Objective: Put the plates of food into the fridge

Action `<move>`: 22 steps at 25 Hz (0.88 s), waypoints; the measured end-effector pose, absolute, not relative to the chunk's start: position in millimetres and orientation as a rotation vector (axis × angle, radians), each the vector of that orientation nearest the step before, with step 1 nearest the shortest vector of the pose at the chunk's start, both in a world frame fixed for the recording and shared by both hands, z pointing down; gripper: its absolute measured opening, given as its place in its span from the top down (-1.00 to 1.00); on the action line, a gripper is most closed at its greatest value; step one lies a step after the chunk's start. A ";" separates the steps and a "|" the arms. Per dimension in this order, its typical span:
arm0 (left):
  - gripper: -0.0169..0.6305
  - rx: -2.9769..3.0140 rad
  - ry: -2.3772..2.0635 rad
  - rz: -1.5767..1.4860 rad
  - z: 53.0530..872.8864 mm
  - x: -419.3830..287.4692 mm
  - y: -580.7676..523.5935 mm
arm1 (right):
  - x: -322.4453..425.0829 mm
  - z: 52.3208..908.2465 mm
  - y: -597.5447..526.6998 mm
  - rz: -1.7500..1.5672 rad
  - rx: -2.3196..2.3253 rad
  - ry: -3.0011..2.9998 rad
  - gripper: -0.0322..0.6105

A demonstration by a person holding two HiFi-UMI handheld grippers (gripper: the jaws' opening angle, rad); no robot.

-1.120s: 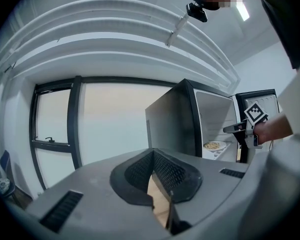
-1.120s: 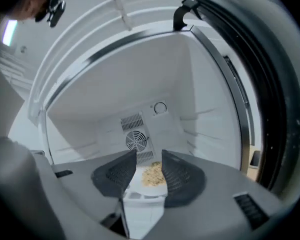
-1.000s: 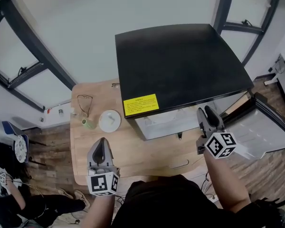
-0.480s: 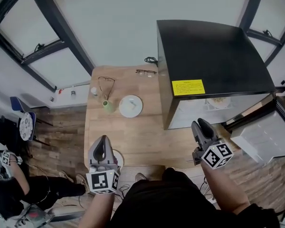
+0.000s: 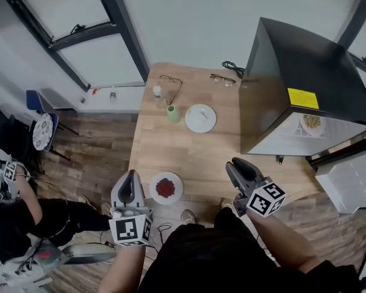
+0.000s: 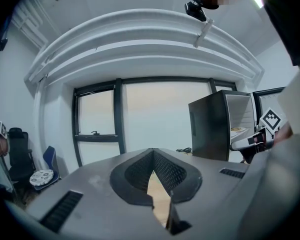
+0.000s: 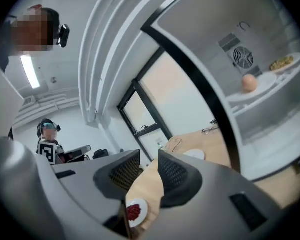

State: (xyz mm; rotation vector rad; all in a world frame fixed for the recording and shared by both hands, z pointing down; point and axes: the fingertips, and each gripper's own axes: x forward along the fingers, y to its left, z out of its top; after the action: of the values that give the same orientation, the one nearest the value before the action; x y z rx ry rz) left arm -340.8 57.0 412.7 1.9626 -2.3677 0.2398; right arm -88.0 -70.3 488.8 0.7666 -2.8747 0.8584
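A white plate of red food [image 5: 166, 188] [image 7: 134, 211] lies at the near edge of the wooden table [image 5: 171, 151]. My left gripper [image 5: 130, 177] [image 6: 153, 151] hovers just left of it, jaws shut and empty. My right gripper [image 5: 235, 163] [image 7: 149, 166] hangs to the plate's right, in front of the fridge; its jaws have just been closing, stand open, and hold nothing. A second white plate [image 5: 200, 118] [image 7: 193, 155] sits farther back. The black fridge [image 5: 305, 78] [image 6: 215, 124] stands open, with a plate of food [image 5: 312, 122] [image 7: 282, 62] on a shelf.
A green cup [image 5: 172, 113] and two pairs of glasses [image 5: 222, 78] lie at the back of the table. The fridge door [image 5: 348, 182] hangs open at the right. A person [image 5: 9, 218] sits on the floor at the left, near a blue chair [image 5: 41, 130].
Both grippers have moved left, away from the open fridge and along the table's near edge. The plate of red food has come into view between them.
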 end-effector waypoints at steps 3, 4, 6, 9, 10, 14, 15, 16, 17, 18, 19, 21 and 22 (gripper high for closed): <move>0.94 1.911 -2.385 0.233 421.0 -364.9 84.4 | -122.3 512.1 -39.7 0.981 0.674 -2.825 0.50; 0.94 1.902 -2.385 0.233 424.5 -371.5 92.4 | -132.4 522.7 -29.3 1.017 0.653 -2.803 0.50; 0.94 1.896 -2.375 0.245 432.3 -382.0 107.6 | -151.5 547.1 -6.5 1.089 0.614 -2.748 0.50; 0.94 1.883 -2.355 0.275 446.0 -394.1 127.5 | -173.6 583.8 25.0 1.175 0.587 -2.659 0.50; 0.94 1.873 -2.351 0.281 451.0 -398.7 132.8 | -178.6 594.6 32.5 1.206 0.592 -2.632 0.50; 0.94 1.846 -2.331 0.312 468.5 -414.6 148.1 | -192.4 627.3 53.6 1.308 0.633 -2.547 0.50; 0.94 1.847 -2.324 0.319 471.5 -416.5 150.8 | -195.1 634.6 59.3 1.334 0.635 -2.523 0.50; 0.94 1.850 -2.316 0.325 474.3 -417.6 153.1 | -197.3 642.7 65.3 1.360 0.636 -2.495 0.50; 0.94 1.854 -2.306 0.331 477.4 -418.0 154.7 | -198.7 651.3 71.1 1.388 0.637 -2.465 0.50; 0.94 1.858 -2.295 0.339 480.5 -418.2 155.7 | -199.3 660.4 76.2 1.415 0.641 -2.435 0.50; 0.94 1.862 -2.285 0.346 483.3 -418.4 156.3 | -199.1 669.5 80.5 1.443 0.653 -2.402 0.50; 0.94 1.867 -2.273 0.357 487.1 -419.8 156.7 | -197.4 687.6 87.0 1.488 0.688 -2.339 0.50; 0.94 1.870 -2.270 0.362 488.1 -421.0 156.9 | -197.0 696.4 90.0 1.506 0.700 -2.312 0.50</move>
State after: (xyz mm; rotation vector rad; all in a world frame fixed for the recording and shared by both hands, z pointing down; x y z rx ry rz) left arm -421.0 156.9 488.1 1.8698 -2.2698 0.3618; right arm -197.0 90.0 696.4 0.6998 -2.3115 1.5057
